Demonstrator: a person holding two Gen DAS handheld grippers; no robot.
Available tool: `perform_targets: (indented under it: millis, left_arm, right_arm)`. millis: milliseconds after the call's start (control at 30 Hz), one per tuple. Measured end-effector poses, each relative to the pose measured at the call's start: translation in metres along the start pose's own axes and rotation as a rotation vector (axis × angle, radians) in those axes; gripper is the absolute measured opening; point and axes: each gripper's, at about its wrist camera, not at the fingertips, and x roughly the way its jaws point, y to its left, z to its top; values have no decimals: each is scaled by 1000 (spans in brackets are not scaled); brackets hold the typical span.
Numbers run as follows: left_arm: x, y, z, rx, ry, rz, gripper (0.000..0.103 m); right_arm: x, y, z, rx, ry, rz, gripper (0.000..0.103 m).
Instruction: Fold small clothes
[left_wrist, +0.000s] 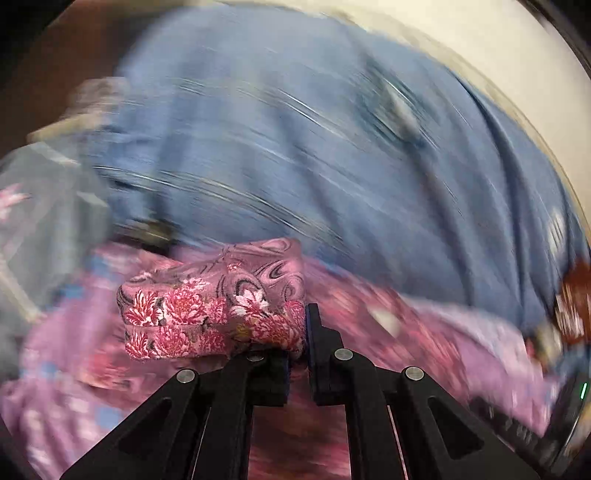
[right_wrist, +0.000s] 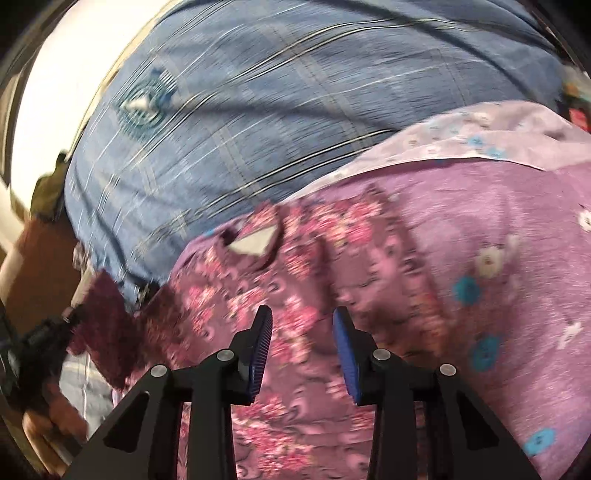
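A pink floral garment (left_wrist: 207, 306) hangs bunched from my left gripper (left_wrist: 301, 332), whose jaws are shut on a fold of it. The rest of the view is motion-blurred. In the right wrist view the same pink floral garment (right_wrist: 280, 295) lies spread under my right gripper (right_wrist: 303, 332), which is open and empty just above the cloth. A small white label (right_wrist: 255, 242) shows at the garment's neckline.
A blue checked bedsheet (right_wrist: 258, 110) covers the surface behind the garment. A purple cloth with blue and white flowers (right_wrist: 498, 240) lies to the right, its pale underside turned up. The person's hand on the other gripper (right_wrist: 37, 354) shows at far left.
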Motion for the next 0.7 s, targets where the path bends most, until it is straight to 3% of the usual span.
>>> perform_targets:
  millis: [67, 133, 167, 233, 300, 367, 400, 533, 600, 700]
  left_arm:
    - [28, -38, -17, 112, 160, -81, 23]
    - [45, -63, -33, 197, 332, -137, 26]
    - [44, -69, -34, 239, 373, -119, 26]
    - [32, -62, -20, 231, 331, -139, 27]
    - [5, -37, 4, 143, 240, -222, 37]
    - [-29, -4, 23, 25, 98, -326, 64]
    - [-43, 12, 30, -24, 24, -355, 67]
    - [-62, 46, 42, -72, -51, -343, 67]
    - [-68, 63, 31, -94, -33, -274, 67]
    - [-51, 93, 17, -133, 50, -25, 66]
  right_arm:
    - [-2, -12, 5, 27, -9, -7, 38]
    - [-4, -22, 9, 62, -10, -5, 38]
    - [-5, -26, 10, 82, -10, 13, 40]
    - [-5, -31, 13, 108, -2, 57, 49]
    - [-6, -29, 12, 116, -1, 93, 58]
    - [-6, -22, 10, 94, 7, 118, 59]
    - [-5, -17, 9, 78, 12, 118, 59]
    - [4, 6, 0, 2, 48, 126, 59]
    - [11, 20, -6, -41, 66, 123, 59]
    - [16, 47, -15, -129, 82, 138, 59]
